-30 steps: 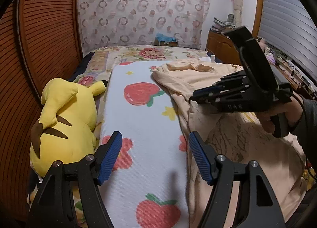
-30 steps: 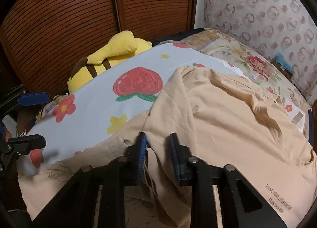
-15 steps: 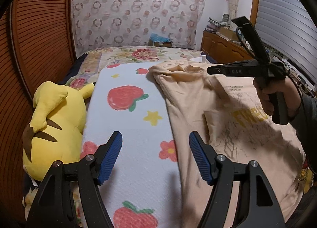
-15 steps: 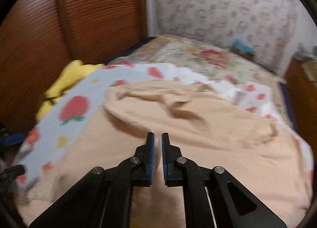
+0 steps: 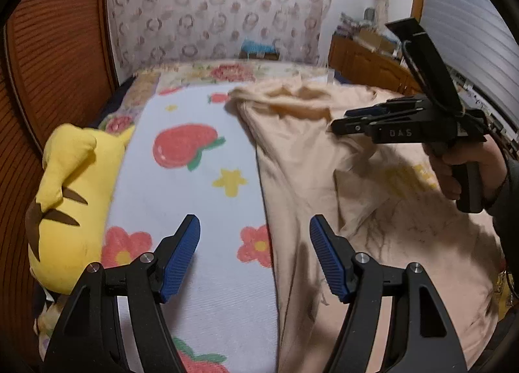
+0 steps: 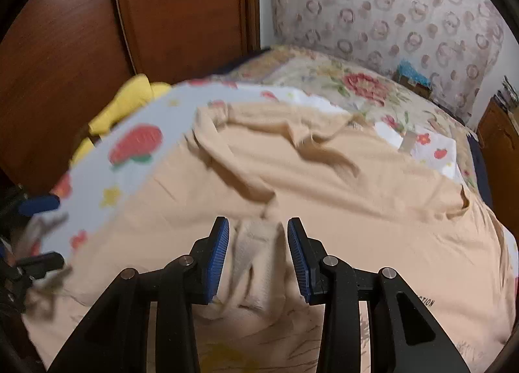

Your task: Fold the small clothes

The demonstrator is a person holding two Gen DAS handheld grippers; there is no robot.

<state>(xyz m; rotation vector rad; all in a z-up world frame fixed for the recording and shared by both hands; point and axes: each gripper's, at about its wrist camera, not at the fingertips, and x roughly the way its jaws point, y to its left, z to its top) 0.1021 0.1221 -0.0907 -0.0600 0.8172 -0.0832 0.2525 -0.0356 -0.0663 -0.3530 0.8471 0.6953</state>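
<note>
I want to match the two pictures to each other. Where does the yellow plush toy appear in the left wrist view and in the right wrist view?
Left wrist view: the yellow plush toy lies at the left edge, beside the strawberry blanket, in front of the wooden wall.
Right wrist view: only a part of the yellow plush toy shows, upper left, behind the far edge of the blanket.
Shared landmark: the large red strawberry print, next to the toy in both views.

Right tongs [image 6: 258, 254] just opened, released peach shirt [image 6: 324, 185] fold lying between them
</note>
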